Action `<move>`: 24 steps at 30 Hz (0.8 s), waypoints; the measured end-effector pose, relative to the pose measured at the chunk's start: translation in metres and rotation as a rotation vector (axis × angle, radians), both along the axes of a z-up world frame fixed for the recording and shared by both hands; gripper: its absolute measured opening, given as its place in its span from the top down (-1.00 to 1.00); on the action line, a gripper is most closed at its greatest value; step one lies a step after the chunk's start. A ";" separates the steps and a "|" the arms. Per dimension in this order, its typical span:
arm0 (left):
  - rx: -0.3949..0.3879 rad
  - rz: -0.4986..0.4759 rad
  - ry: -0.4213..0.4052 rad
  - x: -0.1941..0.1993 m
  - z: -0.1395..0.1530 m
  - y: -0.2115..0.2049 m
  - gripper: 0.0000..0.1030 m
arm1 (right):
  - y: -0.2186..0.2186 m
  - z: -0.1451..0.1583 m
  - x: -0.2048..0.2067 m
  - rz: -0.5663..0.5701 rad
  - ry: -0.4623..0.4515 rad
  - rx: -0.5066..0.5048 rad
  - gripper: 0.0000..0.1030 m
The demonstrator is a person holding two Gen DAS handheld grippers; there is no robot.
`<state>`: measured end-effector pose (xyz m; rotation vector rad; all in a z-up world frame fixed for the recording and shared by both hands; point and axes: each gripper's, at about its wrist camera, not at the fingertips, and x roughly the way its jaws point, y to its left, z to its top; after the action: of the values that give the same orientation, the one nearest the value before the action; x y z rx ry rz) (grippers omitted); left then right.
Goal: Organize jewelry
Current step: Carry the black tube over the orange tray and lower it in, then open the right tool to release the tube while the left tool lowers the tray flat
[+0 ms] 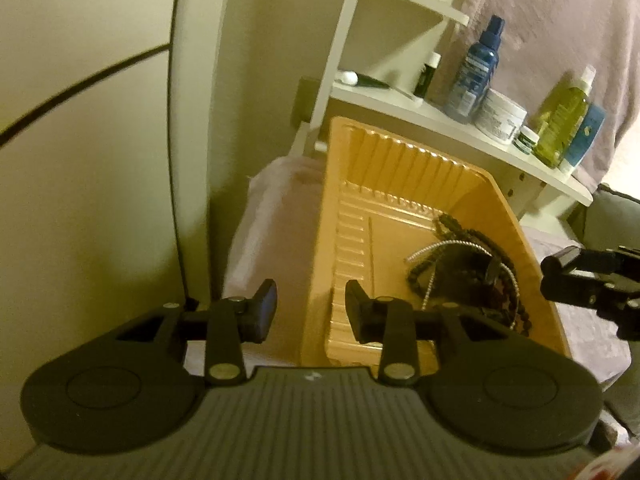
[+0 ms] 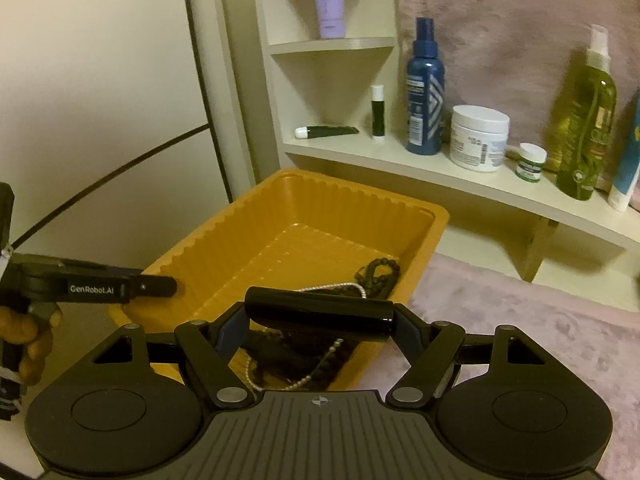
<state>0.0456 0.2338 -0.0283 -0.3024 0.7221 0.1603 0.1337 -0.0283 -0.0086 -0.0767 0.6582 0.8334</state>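
Right gripper [image 2: 318, 314] is clamped on a black tube [image 2: 318, 314] above the orange tray [image 2: 224, 248] — lower it beside the necklaces [image 2: 320, 356], not onto them; left gripper [image 1: 311, 309] is released, empty at the tray's edge.

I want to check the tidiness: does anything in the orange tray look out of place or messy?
Yes. In the orange tray, the dark bead strands and a pearl strand lie tangled in one heap at one end, not separated. A small tube also lies flat on the shelf.
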 end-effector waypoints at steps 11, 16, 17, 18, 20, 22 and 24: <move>0.050 0.014 0.013 -0.005 0.014 -0.002 0.29 | 0.032 -0.007 0.007 0.072 0.024 -0.052 -0.47; 0.064 0.017 0.003 -0.006 0.021 -0.003 0.28 | 0.041 -0.013 0.012 0.081 0.041 -0.080 -0.47; 0.065 0.019 -0.001 -0.007 0.022 -0.003 0.28 | 0.043 -0.015 0.013 0.079 0.047 -0.087 -0.47; 0.068 0.021 -0.004 -0.008 0.023 -0.004 0.28 | 0.046 -0.016 0.014 0.078 0.055 -0.095 -0.47; 0.071 0.022 -0.008 -0.010 0.025 -0.004 0.28 | 0.050 -0.019 0.014 0.077 0.069 -0.111 -0.47; 0.074 0.024 -0.011 -0.010 0.026 -0.005 0.27 | 0.054 -0.021 0.014 0.076 0.073 -0.120 -0.47; 0.076 0.023 -0.013 -0.010 0.027 -0.006 0.26 | 0.057 -0.021 0.013 0.078 0.066 -0.126 -0.47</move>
<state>0.0352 0.2282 -0.0015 -0.2387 0.6984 0.2073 0.1469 0.0291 -0.0293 -0.1903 0.7739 0.8715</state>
